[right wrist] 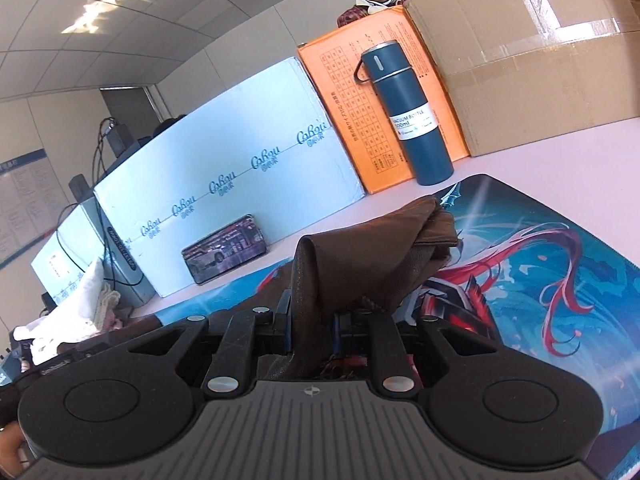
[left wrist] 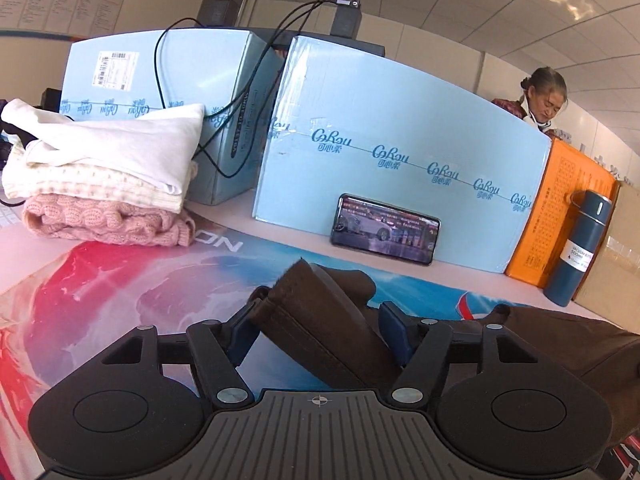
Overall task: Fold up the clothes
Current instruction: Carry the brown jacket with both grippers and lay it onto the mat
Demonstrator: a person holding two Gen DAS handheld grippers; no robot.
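The brown garment [left wrist: 320, 320] is seen at the lower centre of the left wrist view, lying on the printed mat [left wrist: 120, 300], with a folded edge rising between the fingers of the left gripper [left wrist: 320, 332]. The jaws of that gripper are spread wide; the blue pads [left wrist: 244, 336] stand apart from the cloth on either side, and no grip on it is shown. More of the brown fabric is spread to the lower right of the same frame.

In the right wrist view the same garment [right wrist: 360, 264] is bunched at the centre, and a fold of it is pinched by the right gripper [right wrist: 312, 320], whose jaws are drawn narrow on the cloth. The mat [right wrist: 540, 280] is seen under it, filling the lower right of the frame.

A stack of folded clothes [left wrist: 108, 176] is placed at the left of the left wrist view, white on top, cream in the middle, pink knit beneath. Behind, two light blue cartons [left wrist: 400, 152] are stood along the table [left wrist: 224, 220], and a phone [left wrist: 384, 230] is leaned against the nearer one. At the right an orange box [left wrist: 560, 208], a dark blue vacuum bottle [left wrist: 580, 248] and a brown cardboard box [right wrist: 540, 60] are seen. A person [left wrist: 544, 100] is partly visible behind the boxes.
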